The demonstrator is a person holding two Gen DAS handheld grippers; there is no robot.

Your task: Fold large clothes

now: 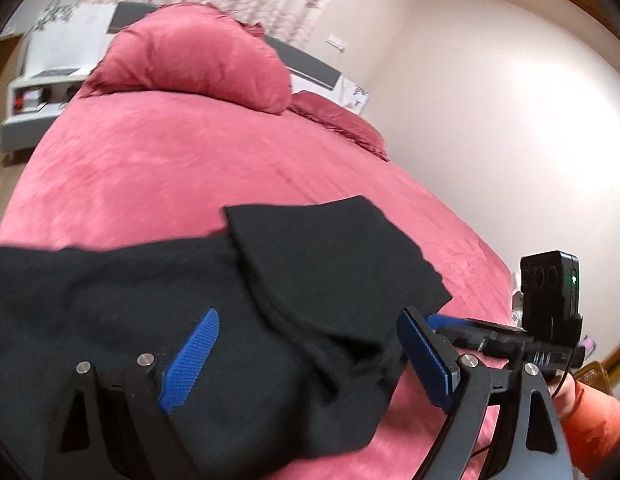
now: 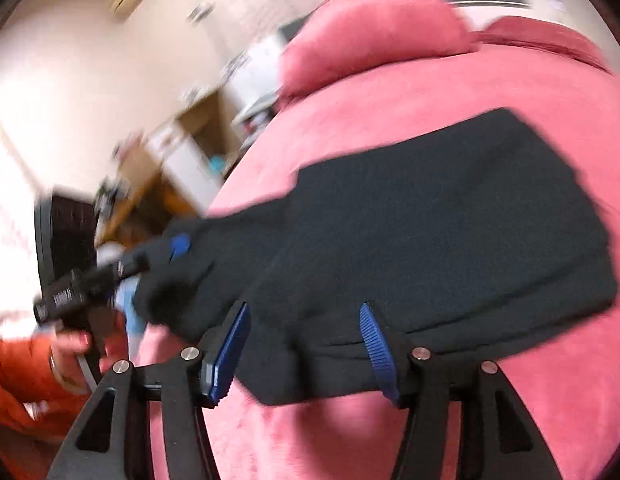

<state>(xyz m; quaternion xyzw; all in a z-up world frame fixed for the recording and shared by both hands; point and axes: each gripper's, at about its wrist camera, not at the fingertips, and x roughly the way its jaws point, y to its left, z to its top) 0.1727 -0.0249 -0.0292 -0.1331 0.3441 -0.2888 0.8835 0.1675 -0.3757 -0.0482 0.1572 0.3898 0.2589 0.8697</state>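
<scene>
A black garment (image 1: 158, 312) lies partly folded on the pink bed (image 1: 170, 168). It also shows in the right wrist view (image 2: 450, 220), blurred. My left gripper (image 1: 310, 324) is open, its blue pads (image 1: 192, 360) spread over the bunched near corner of the garment. My right gripper (image 2: 304, 316) is open over the garment's near edge. In the right wrist view my left gripper (image 2: 178, 246) reaches into the garment's left end. In the left wrist view my right gripper (image 1: 442, 320) sits at the garment's right end, its state unclear there.
A pink pillow (image 1: 198, 60) lies at the head of the bed, with a flatter one (image 1: 342, 124) beside it. A white nightstand (image 1: 42, 80) stands at the left. A white wall (image 1: 490, 120) runs along the right side. Wooden furniture (image 2: 178, 160) stands beyond the bed.
</scene>
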